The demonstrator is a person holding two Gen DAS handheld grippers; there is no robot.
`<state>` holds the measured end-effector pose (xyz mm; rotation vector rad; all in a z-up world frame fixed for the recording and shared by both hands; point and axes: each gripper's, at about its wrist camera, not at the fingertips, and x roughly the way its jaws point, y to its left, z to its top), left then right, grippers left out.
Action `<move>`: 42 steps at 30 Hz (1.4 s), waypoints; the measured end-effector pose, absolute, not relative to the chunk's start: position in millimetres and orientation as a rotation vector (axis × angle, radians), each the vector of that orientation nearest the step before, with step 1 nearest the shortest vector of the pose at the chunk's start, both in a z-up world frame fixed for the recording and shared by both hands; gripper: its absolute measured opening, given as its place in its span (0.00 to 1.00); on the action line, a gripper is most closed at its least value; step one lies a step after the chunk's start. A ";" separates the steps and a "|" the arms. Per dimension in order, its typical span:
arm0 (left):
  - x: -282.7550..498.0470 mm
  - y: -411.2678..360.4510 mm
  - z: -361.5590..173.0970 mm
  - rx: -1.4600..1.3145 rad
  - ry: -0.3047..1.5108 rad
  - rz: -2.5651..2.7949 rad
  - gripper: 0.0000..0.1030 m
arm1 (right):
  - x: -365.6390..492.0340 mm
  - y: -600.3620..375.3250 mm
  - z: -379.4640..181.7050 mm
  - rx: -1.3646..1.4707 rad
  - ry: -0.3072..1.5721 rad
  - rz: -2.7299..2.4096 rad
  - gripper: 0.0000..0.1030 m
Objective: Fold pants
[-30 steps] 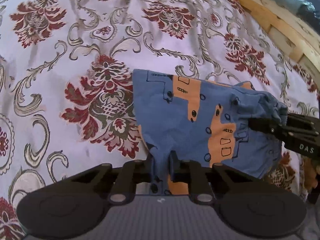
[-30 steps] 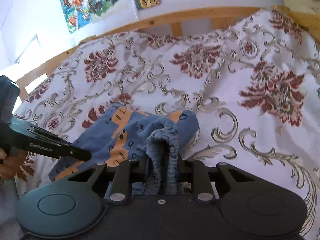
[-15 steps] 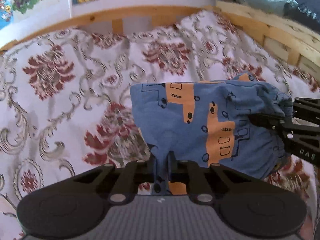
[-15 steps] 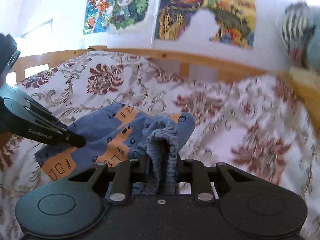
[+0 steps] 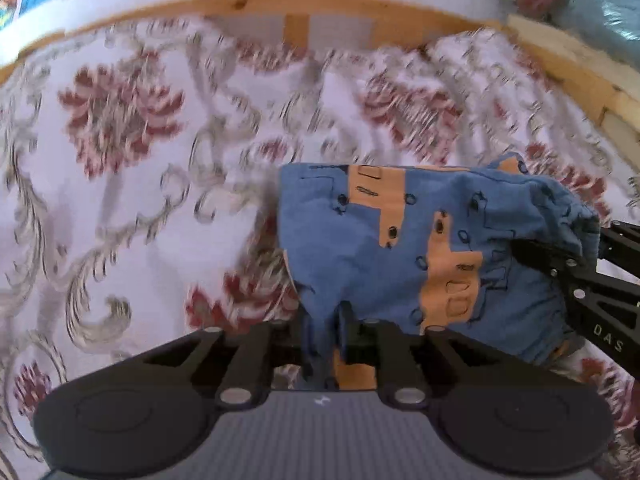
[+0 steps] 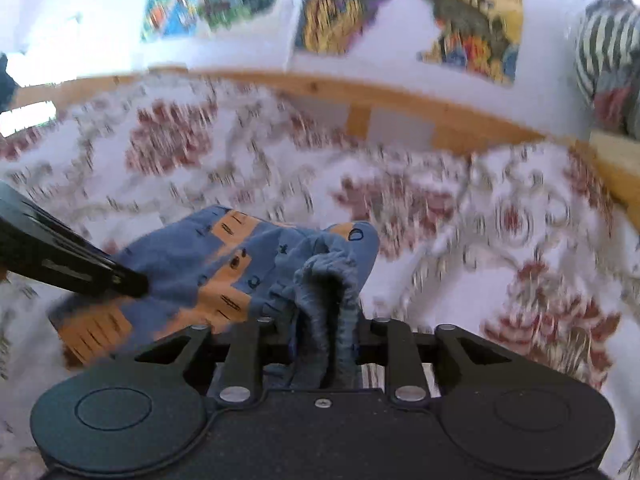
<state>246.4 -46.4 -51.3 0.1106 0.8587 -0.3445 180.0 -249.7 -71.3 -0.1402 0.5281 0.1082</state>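
Small blue pants [image 5: 400,248] with orange blocks and black line drawings hang in the air above the bed, held between both grippers. My left gripper [image 5: 326,320] is shut on the thin lower hem of the pants. My right gripper [image 6: 326,296] is shut on the gathered ribbed waistband of the pants [image 6: 224,264]. In the left wrist view the right gripper [image 5: 560,256] comes in from the right edge, pinching the bunched cloth. The left gripper [image 6: 132,284] enters the right wrist view from the left, on the cloth's near corner.
A bedspread [image 5: 120,184] with dark red flowers and grey scrolls covers the bed. A wooden bed rail [image 6: 400,100] runs along the back and the right side. Colourful posters [image 6: 400,8] hang on the white wall. A striped bundle [image 6: 608,56] sits at the far right.
Both grippers have lifted the pants off the bedspread and tilted upward, so the bed rail and wall posters have come into view. Both grips have held.
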 end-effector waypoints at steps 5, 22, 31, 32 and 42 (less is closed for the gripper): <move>247.2 -34.9 -59.4 0.106 0.858 -0.293 0.54 | 178.7 -259.1 -85.8 -0.102 0.570 0.057 0.68; 239.8 -3.3 -57.2 -0.023 0.914 -0.172 0.95 | 145.4 -278.0 -72.5 -0.050 0.510 -0.110 0.99; 217.1 5.8 -36.1 -0.080 0.924 -0.177 1.00 | 105.6 -268.4 -45.8 -0.009 0.442 -0.115 0.99; 213.3 6.5 -32.9 -0.090 0.922 -0.180 1.00 | 101.6 -266.9 -43.6 -0.002 0.435 -0.114 0.99; 169.8 15.1 -19.5 -0.168 0.912 -0.185 1.00 | 63.0 -246.8 -27.3 0.059 0.397 -0.087 0.99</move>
